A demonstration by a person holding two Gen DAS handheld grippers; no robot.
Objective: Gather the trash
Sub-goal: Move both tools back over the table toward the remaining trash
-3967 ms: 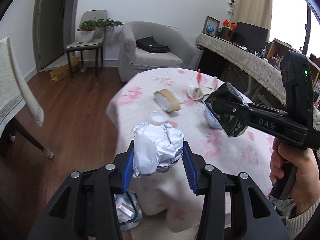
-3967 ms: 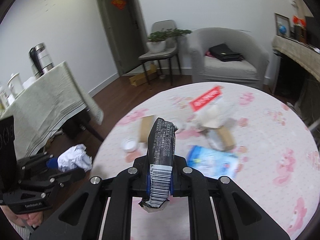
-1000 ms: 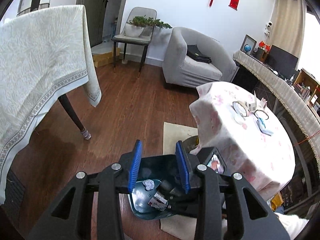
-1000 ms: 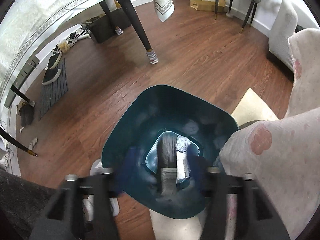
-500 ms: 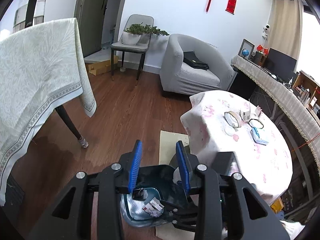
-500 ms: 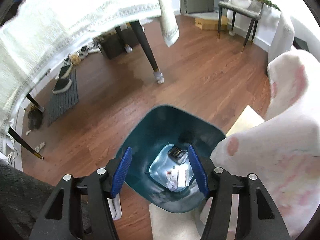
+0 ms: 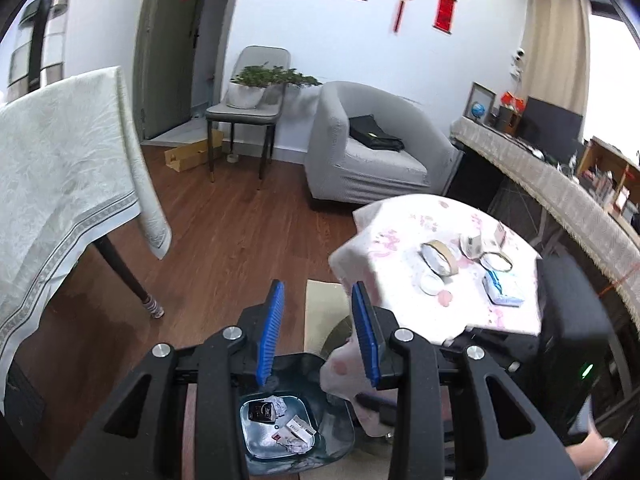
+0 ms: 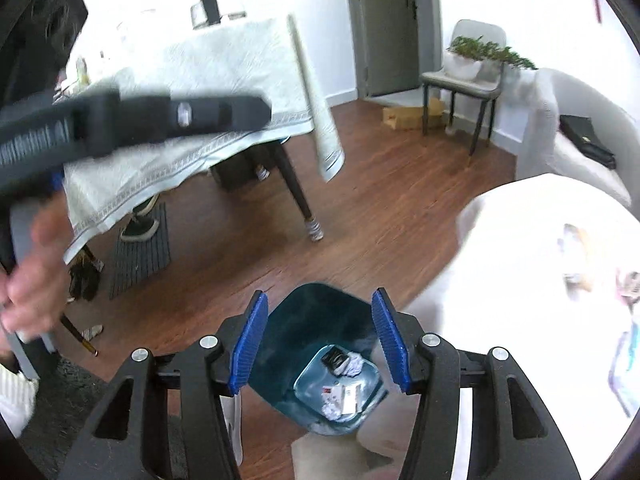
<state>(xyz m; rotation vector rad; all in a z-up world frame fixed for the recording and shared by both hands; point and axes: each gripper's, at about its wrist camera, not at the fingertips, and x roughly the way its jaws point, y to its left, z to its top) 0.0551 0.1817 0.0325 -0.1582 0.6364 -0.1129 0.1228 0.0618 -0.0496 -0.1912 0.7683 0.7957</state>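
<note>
A teal trash bin (image 8: 316, 312) stands on the floor beside the round table (image 7: 400, 240) with the pink-flowered cloth. In the bin lie a black wrapper (image 8: 335, 357), a crumpled foil ball (image 8: 354, 365) and some paper scraps. My right gripper (image 8: 319, 340) hangs above the bin, its jaws closing with nothing between them. My left gripper (image 7: 318, 332) is open and empty, above the bin's (image 7: 336, 428) rim. On the table rest a tape roll (image 7: 438, 256), a blue packet (image 7: 500, 288) and a small white box (image 7: 474, 244).
A large cloth-covered table (image 7: 60, 180) on dark legs stands to the left, a grey armchair (image 7: 368, 152) and a chair holding a plant (image 7: 248, 108) at the back. A beige mat (image 7: 320, 304) lies under the bin. Shoes (image 8: 140, 224) sit under the large table.
Both grippers rose away from the bin and tilted up, so more of the room shows. The foil ball and black wrapper held four seconds ago now lie in the bin.
</note>
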